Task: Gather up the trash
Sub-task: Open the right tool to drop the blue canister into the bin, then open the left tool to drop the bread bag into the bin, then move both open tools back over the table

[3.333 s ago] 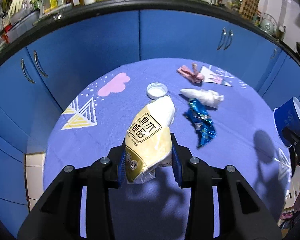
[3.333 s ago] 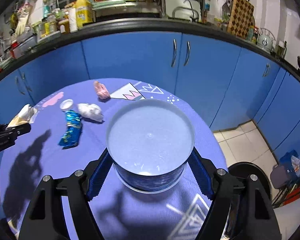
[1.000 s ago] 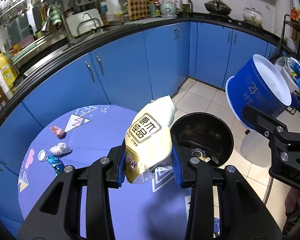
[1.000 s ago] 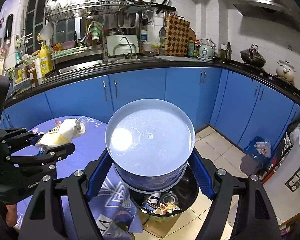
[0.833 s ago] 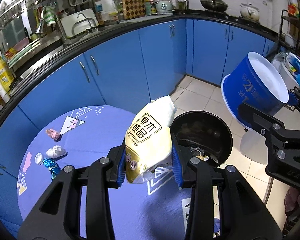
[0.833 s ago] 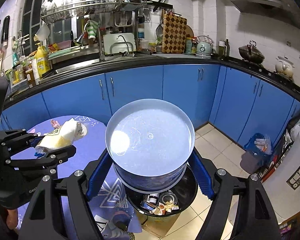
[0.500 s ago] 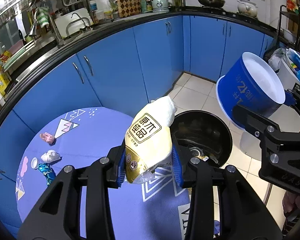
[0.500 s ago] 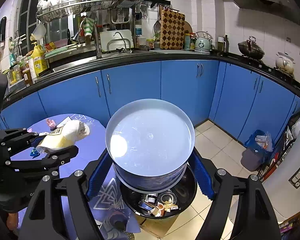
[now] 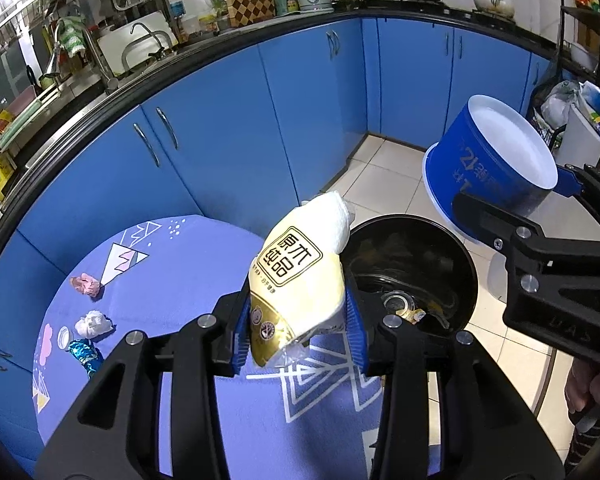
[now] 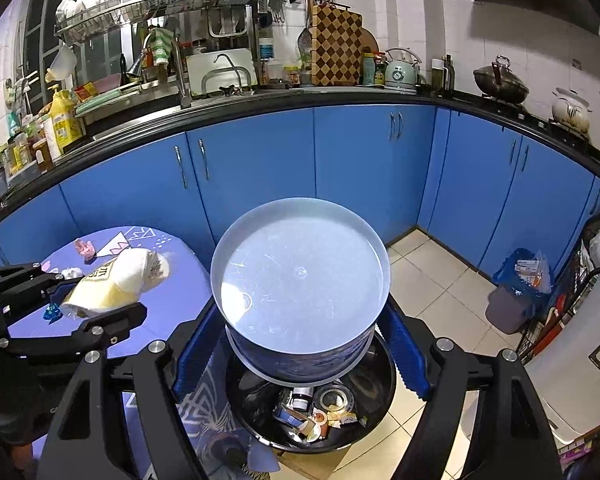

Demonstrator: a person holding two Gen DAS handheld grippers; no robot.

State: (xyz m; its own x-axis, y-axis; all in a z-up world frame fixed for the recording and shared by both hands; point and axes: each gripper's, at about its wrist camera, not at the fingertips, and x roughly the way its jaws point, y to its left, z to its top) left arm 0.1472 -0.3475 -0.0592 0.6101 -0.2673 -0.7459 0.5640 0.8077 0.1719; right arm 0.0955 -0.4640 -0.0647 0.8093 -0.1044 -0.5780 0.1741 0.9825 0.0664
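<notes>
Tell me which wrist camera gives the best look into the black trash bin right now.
The right wrist view. There the black trash bin sits just below the blue tub, with the rubbish inside plainly visible. In the left wrist view the bin shows mostly its dark rim and wall, partly hidden behind the yellow wrapper.

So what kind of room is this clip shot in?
A home kitchen, almost certainly: blue base cabinets under a dark counter, a sink with a faucet, a dish rack overhead, and a kettle and a pot on the counter.
</notes>
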